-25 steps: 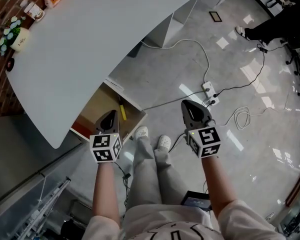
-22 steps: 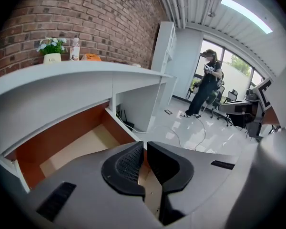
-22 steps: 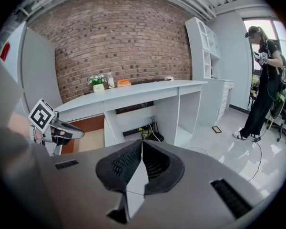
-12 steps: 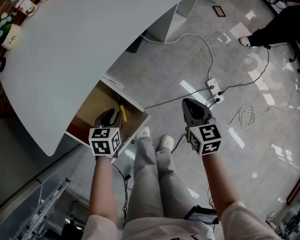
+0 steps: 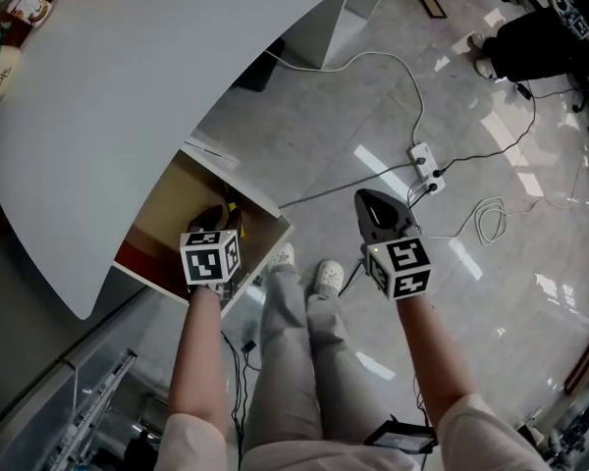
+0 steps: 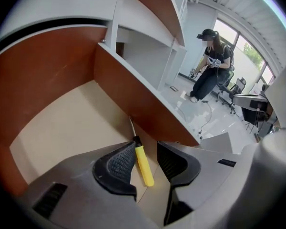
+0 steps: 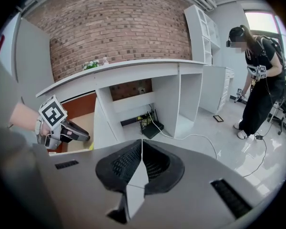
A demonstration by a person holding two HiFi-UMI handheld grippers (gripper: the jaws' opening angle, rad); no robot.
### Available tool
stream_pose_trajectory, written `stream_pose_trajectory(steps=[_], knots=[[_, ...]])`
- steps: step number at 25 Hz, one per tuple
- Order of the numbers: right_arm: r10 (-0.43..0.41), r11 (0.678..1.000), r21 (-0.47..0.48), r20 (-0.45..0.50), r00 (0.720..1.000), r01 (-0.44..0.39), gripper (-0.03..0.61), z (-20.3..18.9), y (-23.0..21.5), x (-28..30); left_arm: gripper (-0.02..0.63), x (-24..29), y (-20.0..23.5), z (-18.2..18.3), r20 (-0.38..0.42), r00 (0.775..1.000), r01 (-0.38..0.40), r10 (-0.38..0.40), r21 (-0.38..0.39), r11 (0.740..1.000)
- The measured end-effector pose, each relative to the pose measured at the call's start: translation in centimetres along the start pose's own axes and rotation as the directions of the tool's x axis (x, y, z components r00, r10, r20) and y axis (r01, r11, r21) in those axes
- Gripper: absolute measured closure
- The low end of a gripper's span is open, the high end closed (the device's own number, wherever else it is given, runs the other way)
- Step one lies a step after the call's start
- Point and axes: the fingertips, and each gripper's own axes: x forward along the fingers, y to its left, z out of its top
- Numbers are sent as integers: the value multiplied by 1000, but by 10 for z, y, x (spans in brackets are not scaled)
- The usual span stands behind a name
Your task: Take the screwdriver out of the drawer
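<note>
As my left gripper (image 6: 146, 152) opens, the screwdriver (image 6: 144, 166) lies between its jaws.
Beside the drawer's (image 6: 62, 128) side wall; right gripper (image 7: 141, 149) closed, empty.

Head view: steeply down from well above, onto the white worktop (image 5: 128, 86), the open drawer (image 5: 167, 214) under its edge, and the floor (image 5: 304, 155).

Left gripper view: down inside that drawer, close over its bottom, facing its far wall and the room beyond.

Right gripper view: outside and farther back, facing the worktop's front and a brick wall (image 7: 119, 27).

Shared by all three: the drawer, and a person (image 7: 260, 80) in dark clothes.
</note>
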Motion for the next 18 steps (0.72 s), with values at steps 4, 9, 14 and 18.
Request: stream_pose_trajectory(steps=[4, 9, 14, 18], knots=[[-9, 1000, 8, -18, 1000, 9, 557, -12, -11, 6, 466, 21, 1, -7, -56, 998, -19, 18, -16, 1000], [-18, 1000, 23, -48, 999, 19, 557, -27, -23, 14, 466, 38, 2, -14, -110, 993, -37, 34, -21, 999], [-36, 998, 50, -66, 997, 39, 557, -39, -33, 19, 487, 49, 7, -18, -155, 985, -76, 76, 11, 997], [-41, 997, 61, -81, 996, 46, 557, -47, -36, 20, 505, 50, 11, -19, -160, 982, -99, 104, 37, 994]])
